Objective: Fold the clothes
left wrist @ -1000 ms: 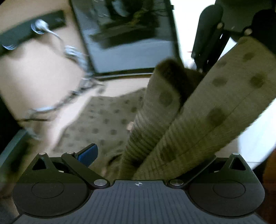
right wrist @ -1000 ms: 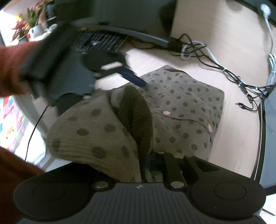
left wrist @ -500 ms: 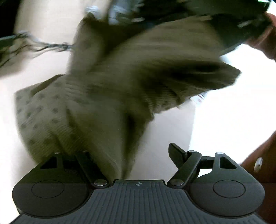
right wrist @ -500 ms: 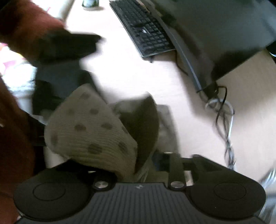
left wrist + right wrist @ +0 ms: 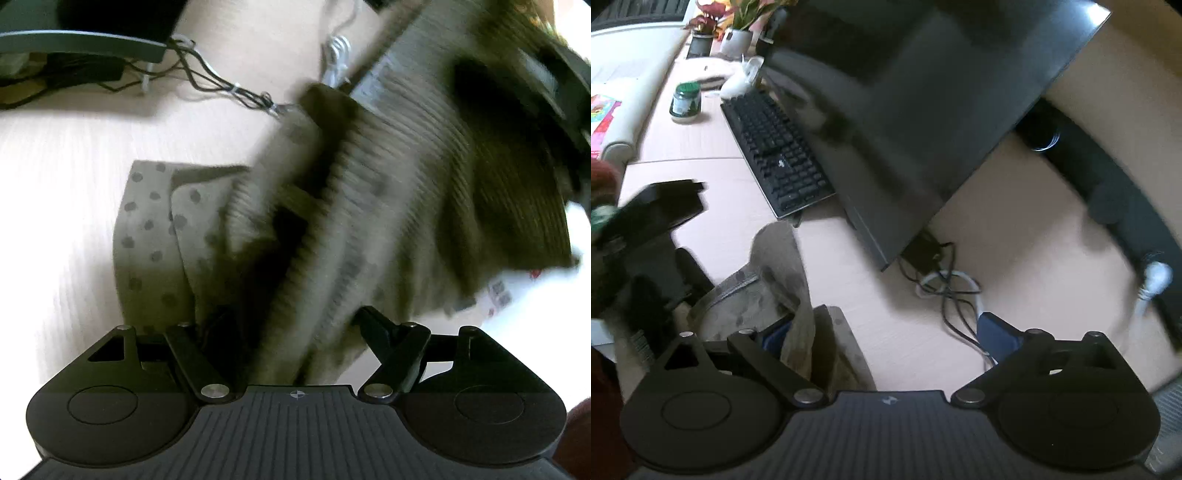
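- The left gripper [image 5: 295, 325] is standing apart, with the soft ribbed garment [image 5: 369, 206] draping between its fingers; it likely handles light and floppy, best pinched at a hem.
- The right gripper [image 5: 886, 332] is standing apart too, cloth bunching beside its left finger.
- Beyond on the worktop [image 5: 1015, 240], only the right view is showing the keyboard [image 5: 775, 151] and monitor [image 5: 923, 92].

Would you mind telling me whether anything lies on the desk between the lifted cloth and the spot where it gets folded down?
Nothing visible: the spotted garment lies on bare desk; the cables sit beyond it.
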The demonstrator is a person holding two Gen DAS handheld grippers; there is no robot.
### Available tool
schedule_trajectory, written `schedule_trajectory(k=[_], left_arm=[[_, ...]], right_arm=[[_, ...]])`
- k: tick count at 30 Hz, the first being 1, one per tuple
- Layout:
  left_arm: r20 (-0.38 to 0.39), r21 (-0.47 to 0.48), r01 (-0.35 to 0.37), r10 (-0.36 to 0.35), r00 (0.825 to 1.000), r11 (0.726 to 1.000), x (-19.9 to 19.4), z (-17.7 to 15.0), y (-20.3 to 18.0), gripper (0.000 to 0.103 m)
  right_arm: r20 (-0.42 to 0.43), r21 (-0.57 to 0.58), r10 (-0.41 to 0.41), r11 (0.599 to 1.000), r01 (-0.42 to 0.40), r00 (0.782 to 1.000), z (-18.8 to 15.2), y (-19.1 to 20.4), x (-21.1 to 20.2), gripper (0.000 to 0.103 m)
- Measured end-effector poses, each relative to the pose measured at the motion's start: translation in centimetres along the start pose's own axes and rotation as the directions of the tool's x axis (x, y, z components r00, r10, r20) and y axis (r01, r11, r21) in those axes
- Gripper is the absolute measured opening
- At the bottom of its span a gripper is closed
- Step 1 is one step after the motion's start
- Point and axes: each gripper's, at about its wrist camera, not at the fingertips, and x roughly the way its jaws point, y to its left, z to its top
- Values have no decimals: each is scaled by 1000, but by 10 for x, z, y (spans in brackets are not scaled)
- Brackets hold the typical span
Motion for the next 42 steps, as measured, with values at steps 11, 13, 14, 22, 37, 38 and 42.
schedule_trajectory(k=[11,13,14,22,37,38,42], left_arm=[[-18,-52,-53,52,998,997,-1,-1,9,78],[-14,-73,-56,55,998,996,-5,0,10,78],[-8,-82,-61,60,998,995,-6,1,11,78],[47,-175,-83,93,995,981,-18,17,29,81],[79,-131,-242,253,964,961,-46,42,36,85],[86,-115,-255,266,960,960,-50,45,35,87],[123,37,-256,250,960,966,-62,52,16,96]], right_arm=[[113,232,-302,935,270,947,-17,-36,-81,103],[110,314,-220,933,176,969,-23,-46,-87,103],[110,330,-174,935,129,979,-28,-44,-89,103],[66,339,208,915,-218,976,-81,19,-68,103],[39,923,144,373,-91,989,-157,-40,91,88],[42,941,140,327,-86,989,-161,-42,93,90],[34,952,62,302,-51,997,-160,-43,85,91]])
